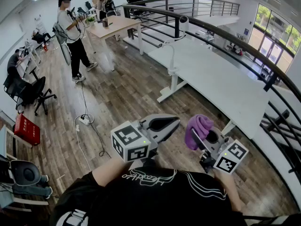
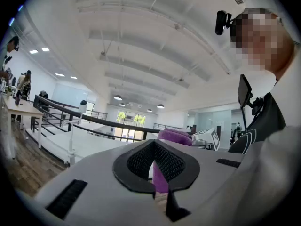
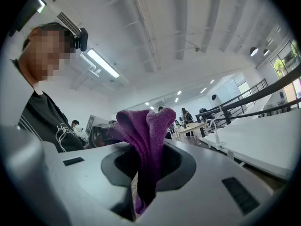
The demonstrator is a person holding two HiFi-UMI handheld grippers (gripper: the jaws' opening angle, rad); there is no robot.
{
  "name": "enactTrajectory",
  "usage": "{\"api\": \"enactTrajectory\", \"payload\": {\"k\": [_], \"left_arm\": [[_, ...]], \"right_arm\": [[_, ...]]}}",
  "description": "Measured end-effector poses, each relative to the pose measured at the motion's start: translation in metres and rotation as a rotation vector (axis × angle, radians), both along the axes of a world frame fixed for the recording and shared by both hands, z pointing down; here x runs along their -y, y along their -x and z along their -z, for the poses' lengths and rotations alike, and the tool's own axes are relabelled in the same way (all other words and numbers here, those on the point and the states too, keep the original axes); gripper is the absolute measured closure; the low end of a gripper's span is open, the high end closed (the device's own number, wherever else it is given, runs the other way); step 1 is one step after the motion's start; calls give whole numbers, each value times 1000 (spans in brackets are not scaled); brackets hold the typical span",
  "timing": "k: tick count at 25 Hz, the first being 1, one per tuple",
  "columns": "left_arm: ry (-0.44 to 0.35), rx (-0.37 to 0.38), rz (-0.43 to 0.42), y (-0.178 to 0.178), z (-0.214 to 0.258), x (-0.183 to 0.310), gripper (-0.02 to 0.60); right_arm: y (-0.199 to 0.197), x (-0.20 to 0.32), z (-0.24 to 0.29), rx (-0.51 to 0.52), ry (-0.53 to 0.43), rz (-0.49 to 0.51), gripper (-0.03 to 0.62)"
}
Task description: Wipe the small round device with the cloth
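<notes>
The purple knitted cloth, bunched into upright folds at lower centre, is pinched between the right tongs; the left tongs are closed, empty.

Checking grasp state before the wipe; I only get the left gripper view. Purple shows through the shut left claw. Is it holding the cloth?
Observer: No. The right gripper view shows the purple cloth pinched in the right claw.
Operator: Is the cloth touching the left claw?
Observer: No. In the head view a narrow gap shows between the left claw and the cloth.
Operator: Over the table?
Observer: No. In the head view, wood floor shows beneath both claws; the white table lies ahead of them.
</notes>
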State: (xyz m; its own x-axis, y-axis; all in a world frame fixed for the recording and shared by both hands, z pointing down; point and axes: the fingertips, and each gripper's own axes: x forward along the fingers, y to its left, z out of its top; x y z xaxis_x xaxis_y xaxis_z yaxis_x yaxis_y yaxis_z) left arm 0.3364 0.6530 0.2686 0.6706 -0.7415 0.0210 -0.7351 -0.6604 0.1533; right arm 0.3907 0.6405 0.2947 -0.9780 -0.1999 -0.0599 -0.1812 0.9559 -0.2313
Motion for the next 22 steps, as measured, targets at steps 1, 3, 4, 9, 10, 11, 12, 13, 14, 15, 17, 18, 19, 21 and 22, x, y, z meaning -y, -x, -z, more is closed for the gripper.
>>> {"api": "enactTrajectory", "payload": {"k": [1, 3, 4, 9, 10, 11, 12, 13, 14, 15, 17, 18, 19, 21, 22], "left_arm": [[-1, 1, 1, -1, 1, -1, 574], [-3, 5, 2, -2, 3, -2, 574], [-5, 8, 2, -3, 3, -4, 574], [-5, 36, 4, -4, 0, -5, 574], [-3, 37, 6, -2, 0, -3, 574], [-2, 36, 8, -1, -1, -1, 574], [-1, 35, 10, 2, -1, 2, 573], [-1, 34, 12, 5, -2, 5, 574], [-1, 34, 14, 8, -3, 8, 573], [0, 32, 16, 11, -5, 12, 574], [5, 24, 19, 19, -10, 23, 574], [10, 19, 21, 24, -13, 31, 574], [16, 14, 21, 29, -17, 39, 573], [28, 7, 21, 41, -24, 58, 574], [34, 4, 21, 47, -28, 69, 574]], "right_arm": [[-2, -1, 1, 2, -4, -2, 536], [-4, -2, 4, 6, -10, -7, 536], [-5, -2, 5, 9, -13, -11, 536], [-6, 2, 5, 41, -2, -16, 536], [-5, 4, 4, 46, -1, -12, 536], [-3, 6, 3, 47, -2, -9, 536], [0, 8, 2, 46, -6, -6, 536], [4, 11, 1, 43, -8, -3, 536], [7, 14, -1, 41, -8, -1, 536], [11, 18, -3, 39, -5, 1, 536], [19, 29, -7, 38, 3, 5, 536], [23, 36, -10, 36, 5, 6, 536], [29, 44, -12, 33, 8, 8, 536], [40, 63, -18, 28, 17, 9, 536], [46, 74, -21, 25, 23, 8, 536]]}}
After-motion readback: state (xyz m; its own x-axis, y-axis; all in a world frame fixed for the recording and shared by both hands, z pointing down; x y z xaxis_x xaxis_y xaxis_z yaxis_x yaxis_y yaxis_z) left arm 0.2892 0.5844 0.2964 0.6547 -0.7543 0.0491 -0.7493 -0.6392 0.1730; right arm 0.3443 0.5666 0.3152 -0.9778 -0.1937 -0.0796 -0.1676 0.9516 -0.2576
